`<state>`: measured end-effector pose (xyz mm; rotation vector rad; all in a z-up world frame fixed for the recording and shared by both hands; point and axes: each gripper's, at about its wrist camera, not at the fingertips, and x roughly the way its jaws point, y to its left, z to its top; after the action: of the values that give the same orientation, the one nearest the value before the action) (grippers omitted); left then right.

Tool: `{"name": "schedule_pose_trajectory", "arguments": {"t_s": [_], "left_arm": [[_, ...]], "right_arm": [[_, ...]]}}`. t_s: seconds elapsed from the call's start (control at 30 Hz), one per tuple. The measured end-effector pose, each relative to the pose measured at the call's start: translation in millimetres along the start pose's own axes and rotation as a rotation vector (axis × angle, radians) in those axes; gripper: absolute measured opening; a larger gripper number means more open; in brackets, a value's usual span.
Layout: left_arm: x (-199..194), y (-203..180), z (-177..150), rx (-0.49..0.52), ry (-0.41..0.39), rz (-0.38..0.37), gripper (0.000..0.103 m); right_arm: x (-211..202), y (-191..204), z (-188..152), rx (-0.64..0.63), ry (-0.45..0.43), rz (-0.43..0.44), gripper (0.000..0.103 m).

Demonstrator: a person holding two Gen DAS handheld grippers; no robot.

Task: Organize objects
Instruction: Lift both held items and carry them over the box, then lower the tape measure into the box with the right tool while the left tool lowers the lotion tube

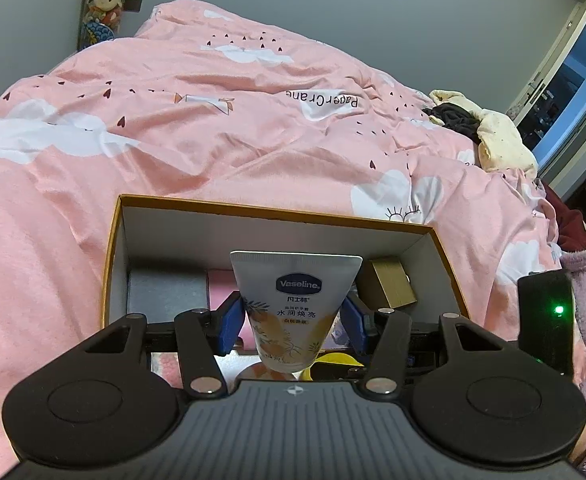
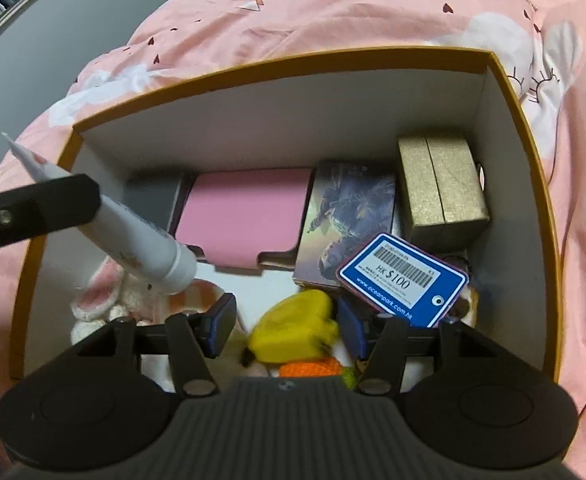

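Left gripper [image 1: 293, 322] pinches the Vaseline tube [image 1: 296, 304] mid-body between its blue pads [image 1: 231, 322], cap end down, crimped tail up, hanging over the open box [image 2: 277, 62]. A soft, light, slick tube like this probably squashes under pressure, so the firmer shoulder near the cap looks the safer hold. Right gripper [image 2: 285, 320] stands spread and empty above a yellow toy [image 2: 293, 332]. Beyond, a pink case [image 2: 245, 216] and gold carton [image 2: 441, 184] line the back wall.
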<state>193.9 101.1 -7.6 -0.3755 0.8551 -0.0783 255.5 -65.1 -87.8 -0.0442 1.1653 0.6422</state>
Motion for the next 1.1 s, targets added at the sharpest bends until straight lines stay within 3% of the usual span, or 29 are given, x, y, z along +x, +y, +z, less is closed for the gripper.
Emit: {"name": "schedule_pose_trajectory", "arguments": {"t_s": [0.17,0.37,0.43,0.63,0.87,1.1], "left_arm": [[5.0,-2.2,-0.1,-0.007,0.004,-0.01,0.06],[16.7,-11.6,-1.3,0.001,0.022,-0.032,0.06],[20.2,-15.1,-1.9,0.011,0.025,-0.022,0.06],[28.3,-16.5,-4.3,0.005,0.054,-0.032,0.06],[42.2,-16.0,-5.8,-0.009,0.066,-0.014,0.06],[53.0,-29.6,-12.2,0.11,0.069,0.082,0.06]], "right_arm": [[-10.2,1.0,-1.1,-0.018,-0.018,-0.011,0.056],[-21.3,5.4,-7.9,-0.111,-0.031,-0.061,0.023],[-19.2,9.7,-10.8,-0.158,-0.011,-0.066,0.018],[-0.6,9.6,-17.2,-0.182,0.062,-0.078,0.013],[-10.0,2.1,-16.3,-0.156,0.013,-0.058,0.019],[-13.1,-2.4,-18.0,-0.14,0.001,-0.043,0.019]]}}
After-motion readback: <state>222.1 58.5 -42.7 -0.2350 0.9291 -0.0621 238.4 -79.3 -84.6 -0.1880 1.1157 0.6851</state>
